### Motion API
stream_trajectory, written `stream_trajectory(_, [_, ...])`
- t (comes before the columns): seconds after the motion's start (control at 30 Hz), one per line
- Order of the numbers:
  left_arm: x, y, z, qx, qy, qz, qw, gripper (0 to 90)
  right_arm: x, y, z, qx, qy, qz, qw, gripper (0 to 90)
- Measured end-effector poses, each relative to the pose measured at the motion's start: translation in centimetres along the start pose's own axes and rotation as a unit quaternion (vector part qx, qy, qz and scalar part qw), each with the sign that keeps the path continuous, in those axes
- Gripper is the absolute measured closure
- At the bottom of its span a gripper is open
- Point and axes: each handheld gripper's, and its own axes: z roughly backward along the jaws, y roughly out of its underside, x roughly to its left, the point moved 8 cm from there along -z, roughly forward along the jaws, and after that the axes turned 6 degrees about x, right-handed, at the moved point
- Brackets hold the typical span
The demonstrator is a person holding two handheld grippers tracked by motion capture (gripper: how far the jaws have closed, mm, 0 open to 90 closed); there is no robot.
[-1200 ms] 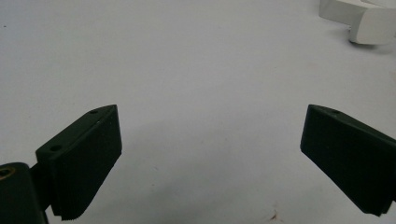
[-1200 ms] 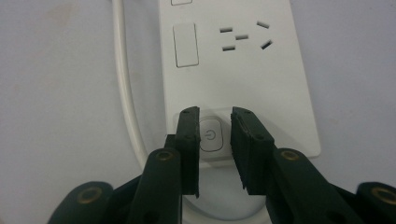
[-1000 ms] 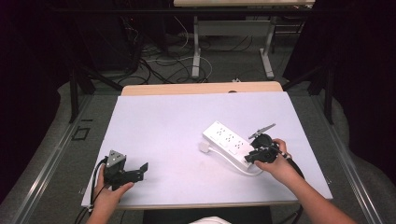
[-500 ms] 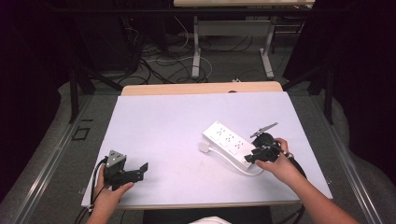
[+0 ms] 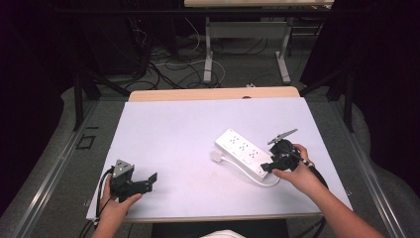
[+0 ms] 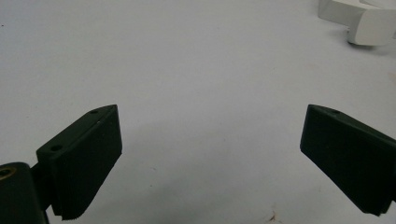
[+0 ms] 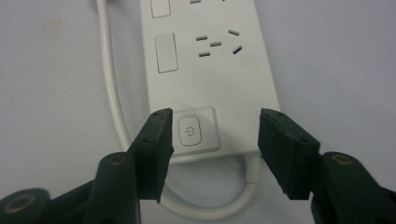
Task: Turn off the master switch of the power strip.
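Observation:
A white power strip (image 5: 242, 151) lies slantwise on the table's right half, and its cable (image 7: 114, 93) loops around the near end. My right gripper (image 5: 267, 166) hovers at that end. In the right gripper view it (image 7: 215, 135) is open, with the jaws on either side of the strip's power button (image 7: 190, 132) and nothing between them. The strip's sockets (image 7: 215, 44) run away from the jaws. My left gripper (image 5: 148, 181) rests near the front left edge. In the left gripper view it (image 6: 210, 154) is open wide over bare table.
The strip's white plug (image 5: 216, 155) lies just left of the strip and appears at the top right of the left gripper view (image 6: 369, 23). The white tabletop (image 5: 188, 134) has dark floor, cables and table legs (image 5: 208, 49) beyond it.
The right gripper has shifted very slightly at the strip's near end. The left gripper has not moved.

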Motion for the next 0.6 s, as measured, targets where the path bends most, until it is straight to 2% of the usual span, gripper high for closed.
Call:
stream_trajectory(0.07, [0.00,0.00,0.00,0.000,0.000,0.000,1.0000,5.7,-0.04,-0.07,0.04,-0.007,-0.003,-0.001,1.0000,38.8])
stream_trajectory(0.13, [-0.01,-0.01,0.00,0.000,0.000,0.001,1.0000,5.7,-0.13,-0.09,0.14,-0.003,0.005,-0.014,0.9999,27.2])
stream_trajectory(0.2, [-0.01,0.00,0.01,0.000,0.000,0.000,1.0000,5.7,-0.29,-0.16,0.18,-0.009,0.010,-0.007,0.9999,25.2])
stream_trajectory(0.27, [-0.02,0.01,0.01,0.000,0.000,0.000,1.0000,5.7,-0.36,-0.28,0.45,-0.017,0.016,-0.008,0.9997,18.6])
stream_trajectory(0.33, [0.00,-0.03,-0.03,-0.003,-0.002,0.001,1.0000,5.7,-0.21,-0.27,0.51,-0.013,0.013,-0.014,0.9997,18.0])
stream_trajectory(0.43, [0.00,0.02,0.01,0.000,0.000,0.000,1.0000,5.7,-0.26,-0.22,0.62,-0.016,0.010,-0.002,0.9998,14.9])
stream_trajectory(0.47, [0.00,-0.02,-0.05,-0.003,-0.002,0.001,1.0000,5.8,-0.36,-0.25,0.59,-0.018,0.016,-0.004,0.9997,8.7])
stream_trajectory(0.5, [0.01,-0.02,-0.04,-0.003,-0.002,0.000,1.0000,5.8,-0.36,-0.25,0.59,-0.018,0.016,-0.004,0.9997,8.7])
stream_trajectory(0.57, [0.01,-0.02,-0.04,-0.003,-0.002,0.000,1.0000,5.8,-0.39,-0.19,0.59,-0.015,0.014,-0.005,0.9998,2.1])
stream_trajectory(0.6, [0.01,-0.02,-0.04,-0.003,-0.002,0.000,1.0000,5.8,-0.57,-0.21,0.58,-0.017,0.021,-0.008,0.9996,0.0])
